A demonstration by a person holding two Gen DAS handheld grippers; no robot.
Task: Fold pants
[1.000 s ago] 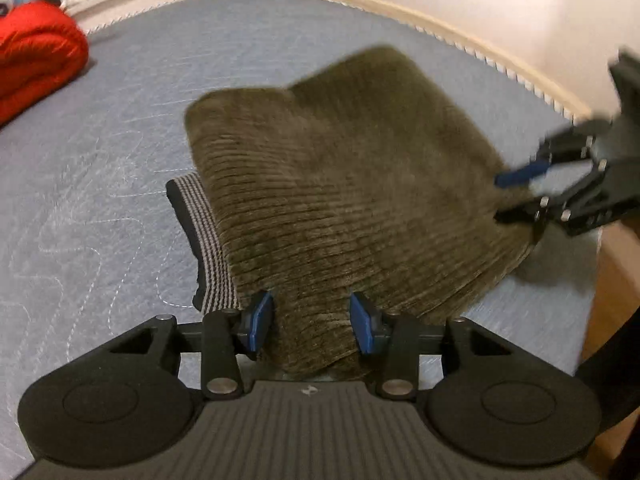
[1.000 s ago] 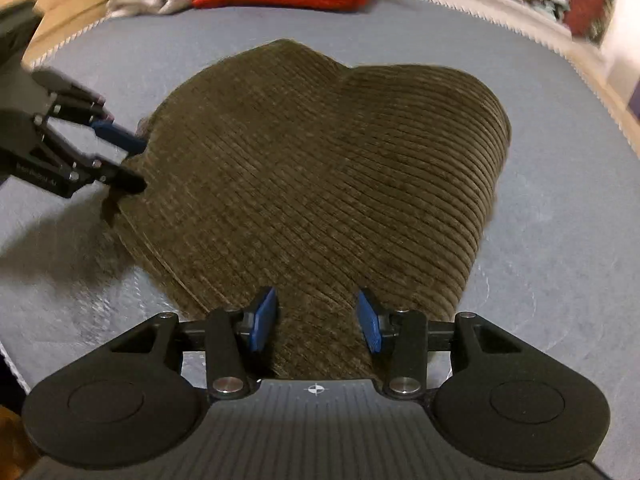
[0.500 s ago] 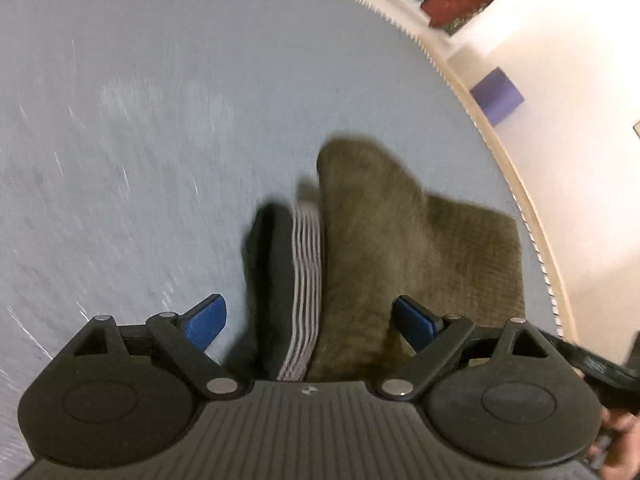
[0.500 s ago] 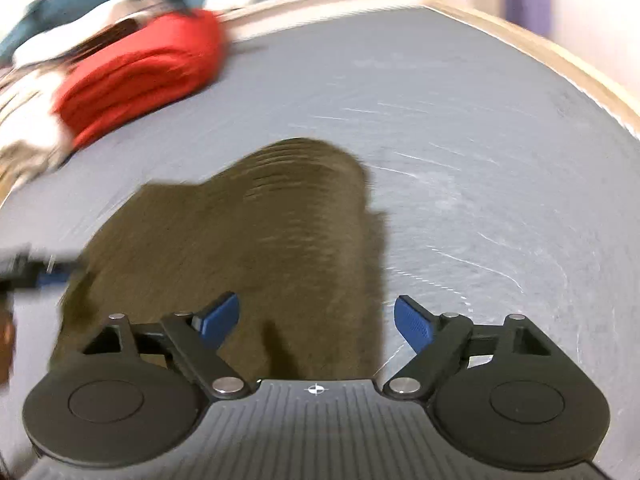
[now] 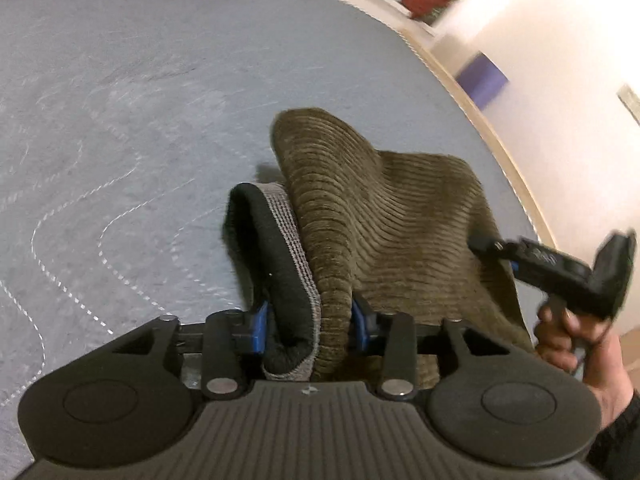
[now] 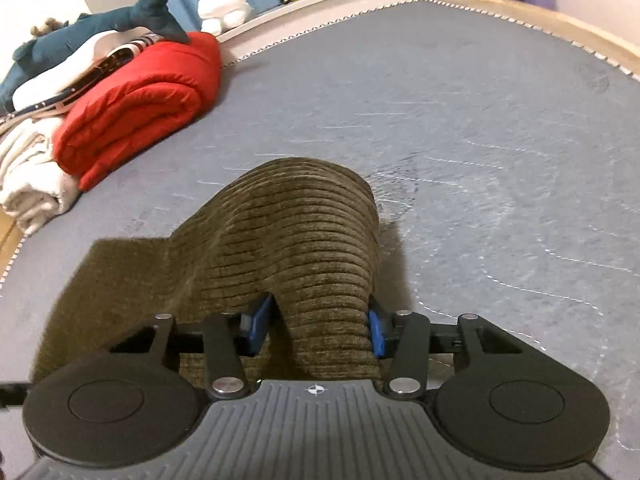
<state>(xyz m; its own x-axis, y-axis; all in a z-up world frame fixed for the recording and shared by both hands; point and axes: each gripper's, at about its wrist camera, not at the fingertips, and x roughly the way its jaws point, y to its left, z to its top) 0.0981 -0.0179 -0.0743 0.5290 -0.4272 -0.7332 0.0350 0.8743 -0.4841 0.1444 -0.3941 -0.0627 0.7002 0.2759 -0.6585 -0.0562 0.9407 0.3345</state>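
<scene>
The olive corduroy pants (image 5: 384, 208) lie folded on the grey quilted mattress (image 5: 120, 120), bunched up into a raised ridge. Their black and grey striped waistband (image 5: 276, 256) sticks out on the left side. My left gripper (image 5: 309, 326) is closing its jaws on the waistband and the corduroy fold, and its blue pads press on both. In the right wrist view my right gripper (image 6: 318, 326) closes on another thick fold of the pants (image 6: 296, 220), pads against the fabric. A hand (image 5: 580, 344) holding the right gripper shows at the left view's right edge.
A folded red blanket (image 6: 136, 108), white towels (image 6: 32, 184) and a shark plush (image 6: 100, 28) lie at the mattress's far left. The wooden bed edge (image 5: 500, 152) runs close along the pants' right side, with a purple box (image 5: 482, 78) beyond it.
Both grippers rolled and shifted along the pants' edge, opened wide, then closed again on bunched folds. The pants went from lying flat to standing in a ridge.
</scene>
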